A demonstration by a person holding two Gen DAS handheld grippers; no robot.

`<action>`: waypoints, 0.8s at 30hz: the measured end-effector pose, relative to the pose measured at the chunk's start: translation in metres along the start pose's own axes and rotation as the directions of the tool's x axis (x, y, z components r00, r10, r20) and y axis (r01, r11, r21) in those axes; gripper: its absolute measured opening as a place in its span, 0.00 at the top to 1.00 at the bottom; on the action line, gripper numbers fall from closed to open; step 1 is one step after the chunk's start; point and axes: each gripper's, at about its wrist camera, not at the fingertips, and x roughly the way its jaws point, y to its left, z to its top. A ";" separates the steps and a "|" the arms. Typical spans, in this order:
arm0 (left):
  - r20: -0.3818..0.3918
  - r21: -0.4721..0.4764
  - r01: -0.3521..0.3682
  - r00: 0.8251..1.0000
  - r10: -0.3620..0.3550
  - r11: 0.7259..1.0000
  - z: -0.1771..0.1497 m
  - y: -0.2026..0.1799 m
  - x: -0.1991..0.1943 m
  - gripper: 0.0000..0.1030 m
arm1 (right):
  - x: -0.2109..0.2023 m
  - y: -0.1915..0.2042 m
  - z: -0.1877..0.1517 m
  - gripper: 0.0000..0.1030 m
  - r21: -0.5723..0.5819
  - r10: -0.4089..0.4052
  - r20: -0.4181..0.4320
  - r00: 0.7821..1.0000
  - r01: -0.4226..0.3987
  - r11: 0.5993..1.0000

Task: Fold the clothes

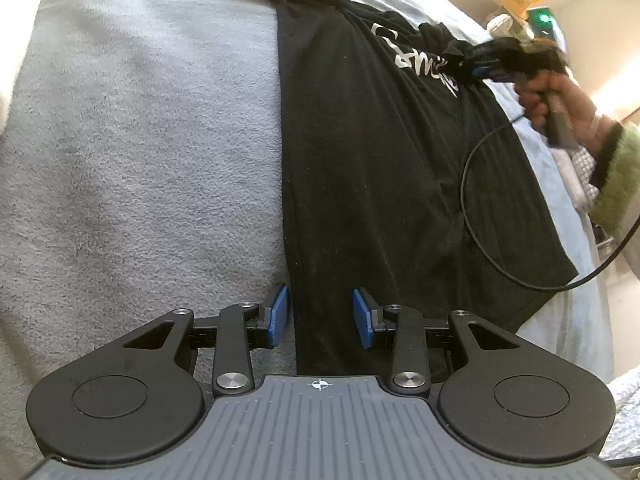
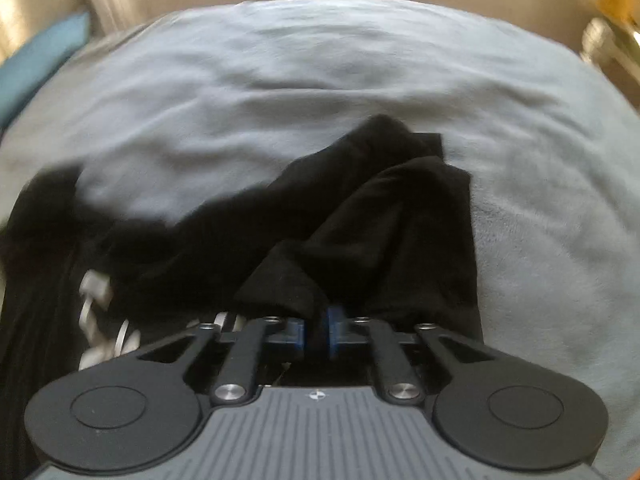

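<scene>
Left gripper (image 1: 320, 316) is held spread, pads straddling the near edge of the black printed T-shirt (image 1: 360, 160), gripping nothing. Right gripper (image 2: 318, 332) is clamped on a lifted shirt fold. The shirt is spread on the grey blanket (image 1: 140, 140), one side edge straight; folding is judged partway.

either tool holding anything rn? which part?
Right tool: shut on the black t-shirt, pinching a bunched fold of its right-hand side, likely the sleeve. Left tool: open astride the shirt's bottom edge, holding nothing.
</scene>
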 end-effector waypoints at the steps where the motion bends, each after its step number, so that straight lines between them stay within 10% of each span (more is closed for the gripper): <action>1: 0.000 0.001 -0.004 1.000 0.004 1.000 0.000 -0.001 0.000 0.66 | 0.003 -0.004 0.005 0.96 0.030 -0.002 0.021 1.000 0.001 1.000; 9: 0.002 -0.002 -0.028 1.000 0.028 1.000 -0.004 -0.002 -0.005 0.66 | 0.027 -0.031 0.025 0.96 0.241 -0.019 0.063 0.998 0.003 0.970; 13: 0.008 -0.012 -0.033 0.999 0.033 0.999 -0.006 -0.001 -0.009 0.66 | 0.011 -0.061 0.021 0.85 0.414 0.097 0.076 0.992 -0.120 0.902; 16: 0.013 -0.022 -0.032 0.999 0.032 0.999 -0.008 0.000 -0.010 0.66 | -0.027 -0.083 -0.001 0.64 0.483 0.159 0.146 0.976 -0.210 0.850; 24: 0.013 -0.046 -0.018 1.000 0.019 0.999 -0.008 0.003 -0.011 0.65 | -0.172 -0.132 -0.086 0.64 0.347 0.327 0.313 0.892 -0.428 0.835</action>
